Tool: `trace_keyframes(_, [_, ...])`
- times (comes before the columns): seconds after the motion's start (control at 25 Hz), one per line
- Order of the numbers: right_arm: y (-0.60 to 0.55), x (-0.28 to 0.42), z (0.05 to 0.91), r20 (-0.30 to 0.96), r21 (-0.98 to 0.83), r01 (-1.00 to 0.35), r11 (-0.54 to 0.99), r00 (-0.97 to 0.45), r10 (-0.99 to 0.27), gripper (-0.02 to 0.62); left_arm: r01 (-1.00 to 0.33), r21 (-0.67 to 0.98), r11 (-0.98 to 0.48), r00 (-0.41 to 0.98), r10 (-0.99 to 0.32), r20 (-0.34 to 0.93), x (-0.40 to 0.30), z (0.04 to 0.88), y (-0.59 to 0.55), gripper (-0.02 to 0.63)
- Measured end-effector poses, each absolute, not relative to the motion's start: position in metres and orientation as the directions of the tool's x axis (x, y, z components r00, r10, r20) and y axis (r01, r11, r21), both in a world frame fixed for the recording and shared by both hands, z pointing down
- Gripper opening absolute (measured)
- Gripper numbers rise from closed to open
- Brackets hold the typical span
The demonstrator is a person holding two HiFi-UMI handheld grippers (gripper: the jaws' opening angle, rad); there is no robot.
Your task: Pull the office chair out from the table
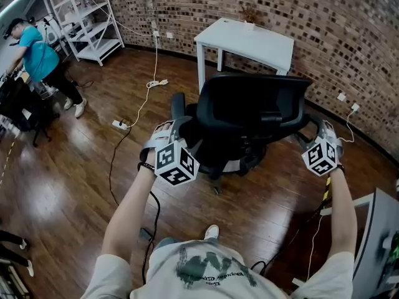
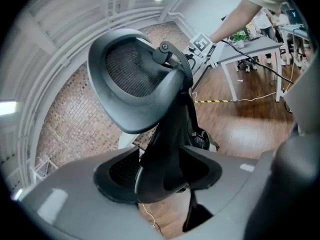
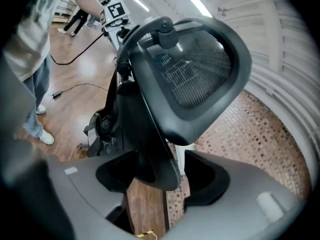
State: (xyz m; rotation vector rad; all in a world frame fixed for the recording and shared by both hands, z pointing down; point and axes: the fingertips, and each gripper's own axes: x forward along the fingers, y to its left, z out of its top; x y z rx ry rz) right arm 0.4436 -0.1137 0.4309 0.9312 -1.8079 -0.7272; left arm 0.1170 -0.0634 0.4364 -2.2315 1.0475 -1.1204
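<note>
Office chair (image 1: 249, 104) stands well clear of the far desk (image 1: 249, 39); left tongs (image 2: 162, 176) and right tongs (image 3: 162, 176) hang open astride its armrests (image 1: 177, 108), so, unheld, it may roll away or catch a jaw on withdrawal.

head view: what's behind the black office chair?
A white rectangular table stands behind the black office chair, against the brick wall, with a small plant on its far edge. Its right-hand legs are covered by the chair's backrest.
</note>
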Motion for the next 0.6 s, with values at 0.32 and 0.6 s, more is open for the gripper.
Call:
trace_keyframes(0.32, [-0.049,0.412,0.421,0.433,0.811,-0.338,0.477,-0.199,-0.879,0.27,-0.446,-0.638,-0.627,0.463,-0.772,0.435,0.101,0.427,-0.032,0.261])
trace_keyframes(0.6, [0.008,0.351,0.392,0.366,0.803,-0.434,0.408,-0.181,-0.913,0.267,-0.474,-0.58,-0.662,0.548,-0.738,0.395,0.082,0.417,0.011,0.256])
